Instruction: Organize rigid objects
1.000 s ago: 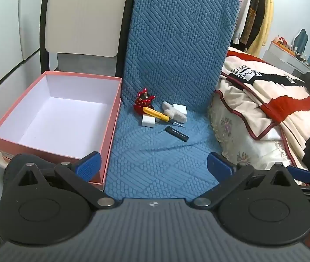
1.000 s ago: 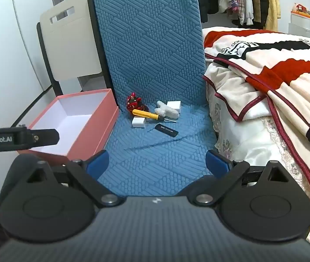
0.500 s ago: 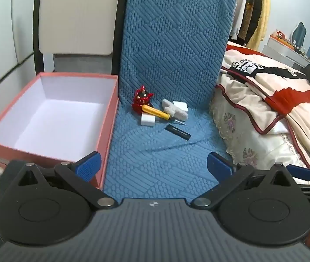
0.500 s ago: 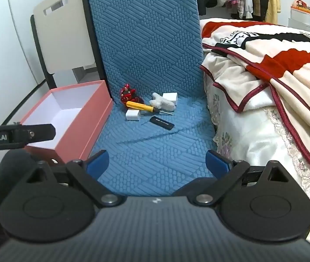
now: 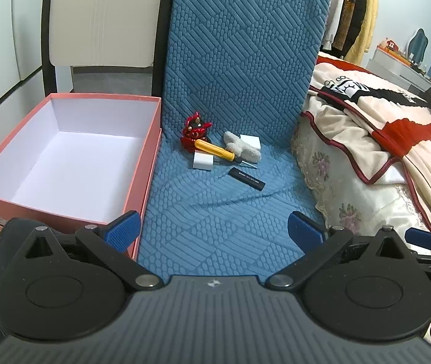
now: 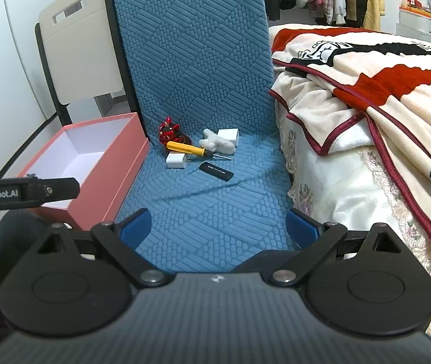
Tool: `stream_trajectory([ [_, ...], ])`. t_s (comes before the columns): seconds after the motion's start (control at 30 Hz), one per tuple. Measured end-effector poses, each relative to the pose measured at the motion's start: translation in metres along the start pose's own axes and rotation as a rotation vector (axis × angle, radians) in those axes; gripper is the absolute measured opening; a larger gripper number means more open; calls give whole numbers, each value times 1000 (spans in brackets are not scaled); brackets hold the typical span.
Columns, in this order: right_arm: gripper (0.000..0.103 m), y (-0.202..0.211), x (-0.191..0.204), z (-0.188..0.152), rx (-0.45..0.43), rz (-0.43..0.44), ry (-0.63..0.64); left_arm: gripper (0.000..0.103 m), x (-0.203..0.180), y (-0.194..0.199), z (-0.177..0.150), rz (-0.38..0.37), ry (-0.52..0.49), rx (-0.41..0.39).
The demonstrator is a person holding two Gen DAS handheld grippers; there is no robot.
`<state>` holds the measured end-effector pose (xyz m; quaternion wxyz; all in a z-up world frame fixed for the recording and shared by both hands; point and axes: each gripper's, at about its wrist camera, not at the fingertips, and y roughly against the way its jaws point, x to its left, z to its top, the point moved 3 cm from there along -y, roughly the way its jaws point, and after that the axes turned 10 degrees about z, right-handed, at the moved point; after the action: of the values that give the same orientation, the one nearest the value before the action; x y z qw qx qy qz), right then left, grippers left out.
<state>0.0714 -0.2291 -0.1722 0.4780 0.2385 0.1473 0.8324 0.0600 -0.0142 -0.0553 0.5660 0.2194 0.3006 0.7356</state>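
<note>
On the blue quilted seat [image 5: 215,212] lie a red figurine [image 5: 194,132], a yellow screwdriver [image 5: 215,150], a white charger cube [image 5: 203,160], a grey plush toy [image 5: 241,148], a white box [image 5: 251,142] and a black stick [image 5: 247,178]. They also show in the right wrist view: figurine [image 6: 170,133], screwdriver [image 6: 189,149], cube [image 6: 176,160], plush [image 6: 217,143], black stick [image 6: 217,171]. An empty pink box [image 5: 63,157] stands left of the seat. My left gripper [image 5: 213,230] and right gripper [image 6: 218,223] are both open and empty, well short of the objects.
A bed with a cream, red and black blanket [image 6: 367,75] borders the seat on the right. A cream chair back [image 5: 103,18] stands behind the pink box [image 6: 94,163]. Clothes hang at the back right [image 5: 355,9]. The left gripper body [image 6: 24,192] shows at the right view's left.
Both grippers have moved forward and a little lower toward the seat, so the objects look nearer. Both stay open and empty. Nothing on the seat has moved.
</note>
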Motion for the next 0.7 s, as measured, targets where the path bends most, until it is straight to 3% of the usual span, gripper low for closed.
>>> stream_trajectory([
  [0.7,97,-10,2,-7,18,0,3,103,7,-11,-11,7,12,22],
])
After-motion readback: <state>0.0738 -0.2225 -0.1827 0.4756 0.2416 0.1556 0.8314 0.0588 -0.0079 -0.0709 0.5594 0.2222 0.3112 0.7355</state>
